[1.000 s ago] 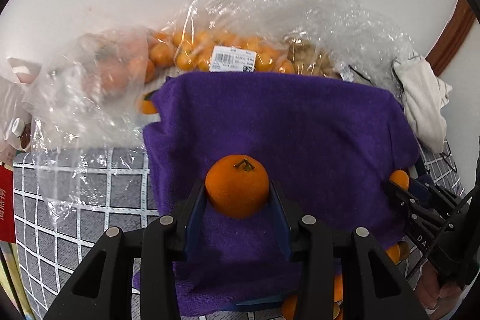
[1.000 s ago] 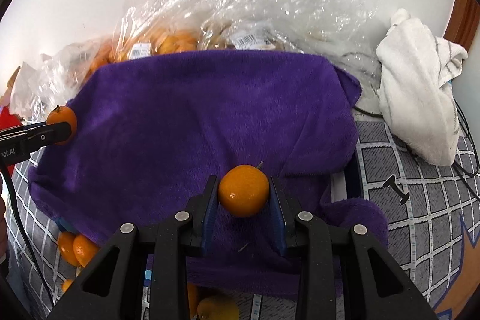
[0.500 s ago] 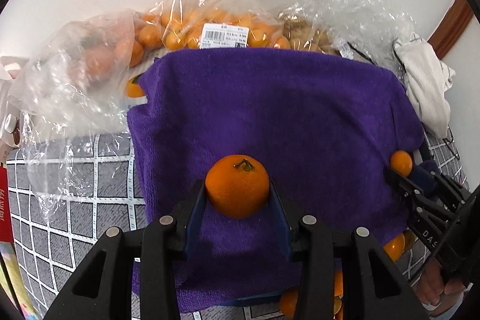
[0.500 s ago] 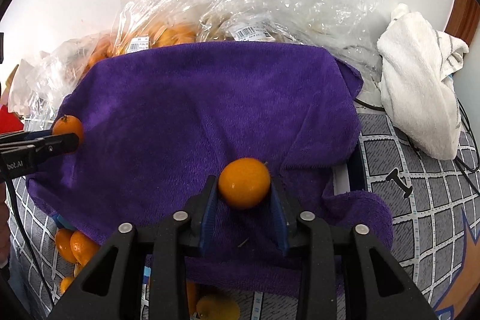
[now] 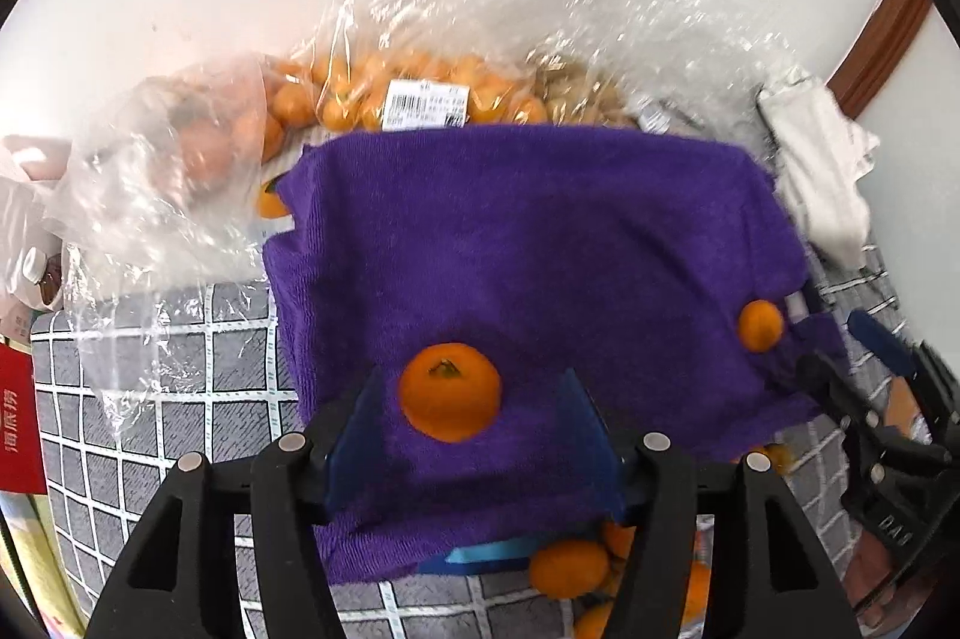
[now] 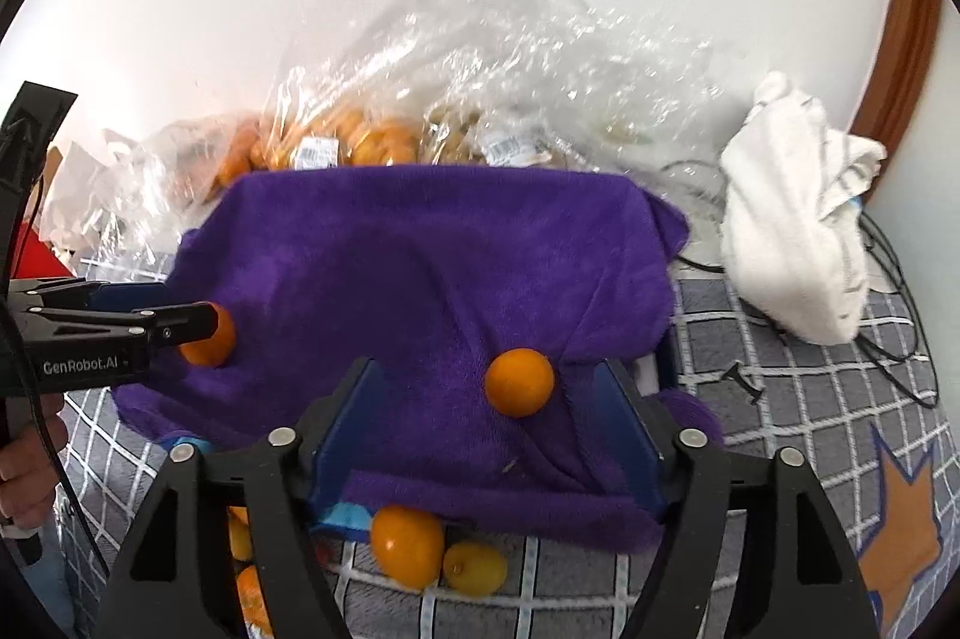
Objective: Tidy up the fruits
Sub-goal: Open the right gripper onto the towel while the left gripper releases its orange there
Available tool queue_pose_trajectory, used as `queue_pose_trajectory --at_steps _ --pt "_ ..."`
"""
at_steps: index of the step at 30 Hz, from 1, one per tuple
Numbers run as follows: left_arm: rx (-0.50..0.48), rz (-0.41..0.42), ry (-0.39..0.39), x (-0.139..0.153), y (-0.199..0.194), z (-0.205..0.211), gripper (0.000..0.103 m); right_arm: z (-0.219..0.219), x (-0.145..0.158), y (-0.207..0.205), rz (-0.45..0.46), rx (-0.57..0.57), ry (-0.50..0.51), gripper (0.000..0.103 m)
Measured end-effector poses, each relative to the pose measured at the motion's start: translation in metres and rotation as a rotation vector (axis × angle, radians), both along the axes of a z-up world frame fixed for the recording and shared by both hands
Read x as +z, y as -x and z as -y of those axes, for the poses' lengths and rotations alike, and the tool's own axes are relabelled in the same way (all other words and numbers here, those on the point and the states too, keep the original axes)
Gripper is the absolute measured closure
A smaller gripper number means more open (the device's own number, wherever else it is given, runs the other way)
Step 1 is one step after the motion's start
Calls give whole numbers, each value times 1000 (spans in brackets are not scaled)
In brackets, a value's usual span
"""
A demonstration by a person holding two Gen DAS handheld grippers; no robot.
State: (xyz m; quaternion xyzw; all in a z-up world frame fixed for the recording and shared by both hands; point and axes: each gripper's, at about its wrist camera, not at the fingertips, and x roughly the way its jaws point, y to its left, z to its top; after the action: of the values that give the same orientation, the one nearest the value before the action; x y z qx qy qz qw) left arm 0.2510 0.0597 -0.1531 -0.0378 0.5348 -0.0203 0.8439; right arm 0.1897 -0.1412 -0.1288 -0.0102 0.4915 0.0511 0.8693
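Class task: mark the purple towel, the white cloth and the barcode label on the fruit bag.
purple towel (image 6: 432, 249), right wrist view, bare upper middle.
white cloth (image 6: 792, 225), right wrist view, centre of bundle.
barcode label (image 5: 426, 105), left wrist view, middle of sticker.

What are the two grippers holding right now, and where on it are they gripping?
Nothing. Both sets of jaws are opening: the left gripper has let go of its orange, and the right gripper of its orange, both on the purple towel.

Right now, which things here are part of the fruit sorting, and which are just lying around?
Part of the job: left gripper, right gripper, two oranges, purple towel, bagged oranges.
Lying about: white cloth, red packet.
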Motion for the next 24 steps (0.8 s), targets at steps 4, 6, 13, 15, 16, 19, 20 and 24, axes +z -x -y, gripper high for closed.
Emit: queue_pose_trajectory --at_steps 4,6,13,15,16,19,20,24 --pt "-11 80 7 25 13 5 44 4 20 17 16 -18 31 26" --pt "-20 136 7 42 23 7 44 6 32 25 34 -26 52 26" --pt "-38 299 -4 91 52 13 44 27 79 62 134 -88 52 26" --pt "-25 336 -4 101 61 11 44 33 82 69 116 -93 23 26" --pt "-24 345 3 106 66 9 45 34 81 72 103 -93 8 26" --pt "-32 362 31 114 83 7 47 32 75 80 65 -79 -23 26" --pt "-32 373 23 115 90 7 47 30 71 84 55 -63 -33 26" --pt "-61 377 4 105 118 9 47 19 55 95 50 -28 -9 31"
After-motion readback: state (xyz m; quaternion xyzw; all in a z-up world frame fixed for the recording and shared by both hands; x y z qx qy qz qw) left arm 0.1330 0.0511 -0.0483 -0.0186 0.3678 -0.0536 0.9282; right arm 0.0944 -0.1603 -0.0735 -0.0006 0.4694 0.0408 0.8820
